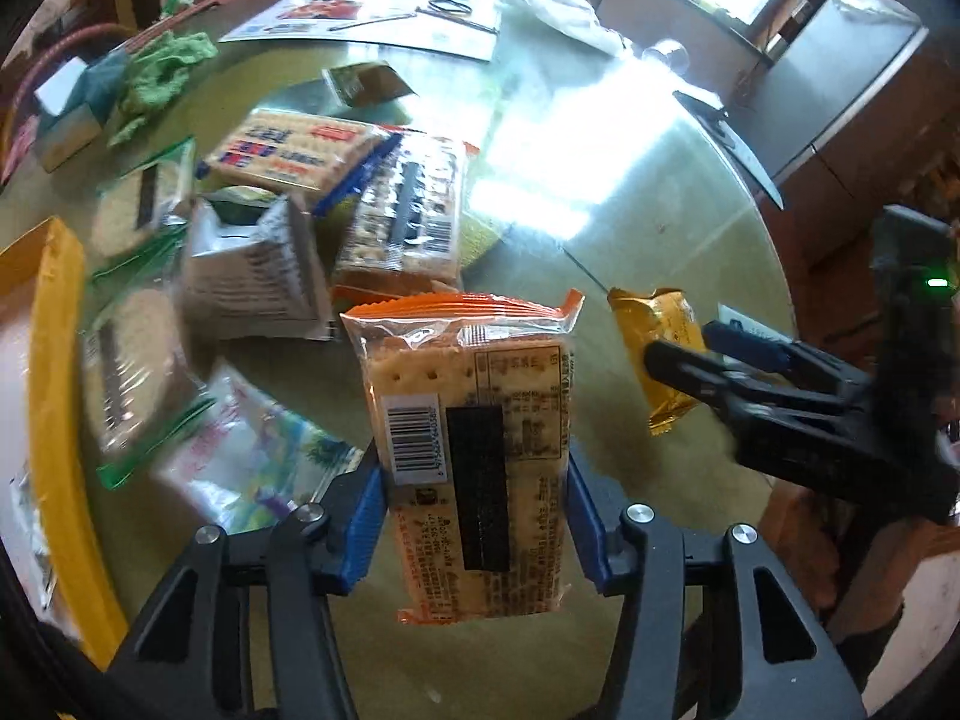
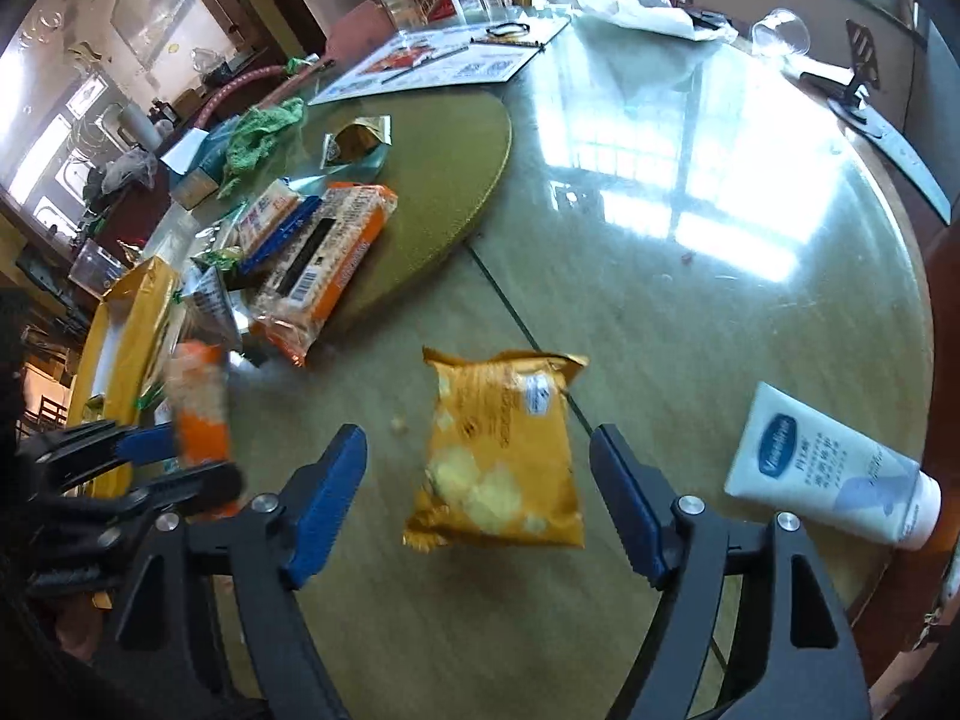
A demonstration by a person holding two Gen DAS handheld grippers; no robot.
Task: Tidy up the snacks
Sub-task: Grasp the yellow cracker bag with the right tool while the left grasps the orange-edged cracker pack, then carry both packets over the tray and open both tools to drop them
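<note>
While your left tool clamped the orange cracker pack above the counter, your right tool stood wide open, holding nothing, its fingers either side of the yellow snack bag lying on the glass. Farther off, more cracker packs lay heaped beside the yellow tray.

Bare glass table right of the snack pile; lotion tube at edge.
</note>
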